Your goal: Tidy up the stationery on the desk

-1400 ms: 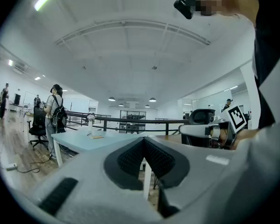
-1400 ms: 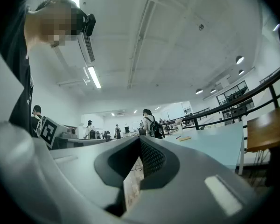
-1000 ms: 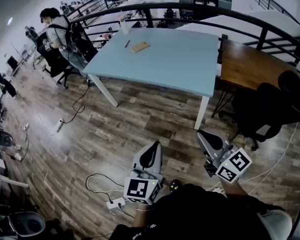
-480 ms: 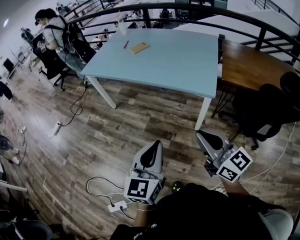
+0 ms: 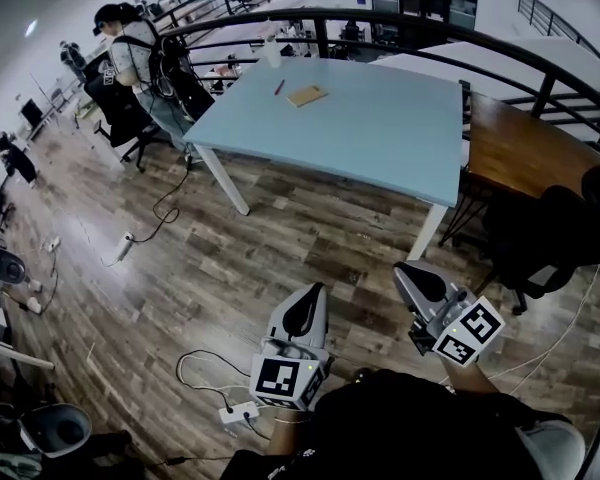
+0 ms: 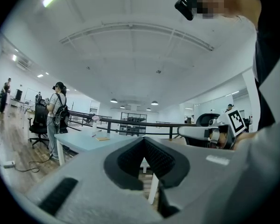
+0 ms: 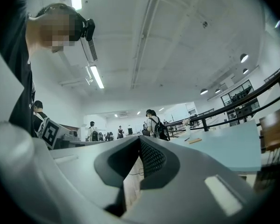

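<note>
L gripper (image 5: 308, 298) & R gripper (image 5: 406, 270) held low at 6 o'clock over wood floor (image 5: 230, 258), both w/ jaws pressed together, nothing between them. Desk (image 5: 380, 133) seen at 12 o'clock, well apart from both; not yet reached. Stationery noted on far-left part of top: tan pad (image 5: 307, 95) lying flat, pen (image 5: 279, 87) just beside it at 10 o'clock, not touching. White item (image 5: 272, 50) at far edge too small to be made out. Person w/ backpack (image 5: 130, 53) seen at 10 o'clock of desk. Handling, as judged: pad prob. light, flat, fairly stiff; best taken by one edge, a jaw to be slid under a corner. Pen prob. light, thin, smooth, apt to roll; best pinched across mid-barrel. Jaws to be opened before either is taken.
</note>
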Available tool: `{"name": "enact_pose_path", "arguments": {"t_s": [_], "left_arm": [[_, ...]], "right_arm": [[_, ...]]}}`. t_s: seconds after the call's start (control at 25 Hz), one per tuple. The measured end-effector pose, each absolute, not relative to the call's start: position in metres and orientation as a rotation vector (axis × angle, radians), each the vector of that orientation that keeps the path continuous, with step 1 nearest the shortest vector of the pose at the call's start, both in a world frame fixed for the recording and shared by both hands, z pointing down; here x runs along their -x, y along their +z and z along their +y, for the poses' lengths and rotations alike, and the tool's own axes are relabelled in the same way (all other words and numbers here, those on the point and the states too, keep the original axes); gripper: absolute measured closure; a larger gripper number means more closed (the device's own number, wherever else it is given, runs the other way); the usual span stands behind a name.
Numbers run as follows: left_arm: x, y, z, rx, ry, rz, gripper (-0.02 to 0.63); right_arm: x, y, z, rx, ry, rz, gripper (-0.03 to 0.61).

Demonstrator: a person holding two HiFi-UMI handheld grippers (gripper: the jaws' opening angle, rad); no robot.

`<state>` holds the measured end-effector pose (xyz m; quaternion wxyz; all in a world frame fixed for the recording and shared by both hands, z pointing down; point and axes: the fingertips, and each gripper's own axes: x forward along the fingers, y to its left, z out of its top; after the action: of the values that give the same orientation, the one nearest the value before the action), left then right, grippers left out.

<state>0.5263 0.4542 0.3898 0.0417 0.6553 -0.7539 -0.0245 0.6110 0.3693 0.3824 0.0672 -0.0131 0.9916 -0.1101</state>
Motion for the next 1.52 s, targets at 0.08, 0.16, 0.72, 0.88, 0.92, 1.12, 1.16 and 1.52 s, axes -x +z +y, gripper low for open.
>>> {"name": "enact_pose_path", "arguments": {"t_s": [0.08, 0.16, 0.72, 0.88, 0.92, 1.12, 1.16, 1.52], "left_arm": [[-0.517, 0.391, 0.460, -1.991, -0.076, -2.319, 0.615], [-0.509, 0.393, 0.465, -1.974, -0.088, -2.323, 0.615], [-0.489, 0.407, 0.490, -1.833, -0.100, -2.401, 0.615], [-0.477, 0.406, 0.493, -1.762, -0.075, -2.448, 0.615], [-0.474, 0.407, 0.492, -1.742, -0.066, -2.455, 0.615], [-0.465, 0.410, 0.473, -1.705, -0.038, -2.501, 0.615], [-0.462, 0.411, 0.468, -1.695, -0.028, -2.504, 0.615], [-0.428, 0.403, 0.418, -1.597, -0.012, -2.578, 0.615]], "right_arm": [[-0.602, 0.380, 0.374, 0.032, -0.324, 2.979, 0.571], [-0.596, 0.381, 0.379, 0.023, -0.322, 2.986, 0.570], [-0.560, 0.392, 0.396, -0.162, -0.347, 3.006, 0.571], [-0.544, 0.393, 0.394, -0.240, -0.379, 2.997, 0.571], [-0.541, 0.394, 0.392, -0.259, -0.388, 2.993, 0.571], [-0.524, 0.401, 0.370, -0.330, -0.432, 2.979, 0.572], [-0.522, 0.402, 0.364, -0.338, -0.442, 2.977, 0.572], [-0.479, 0.397, 0.304, -0.434, -0.452, 2.954, 0.572]]}}
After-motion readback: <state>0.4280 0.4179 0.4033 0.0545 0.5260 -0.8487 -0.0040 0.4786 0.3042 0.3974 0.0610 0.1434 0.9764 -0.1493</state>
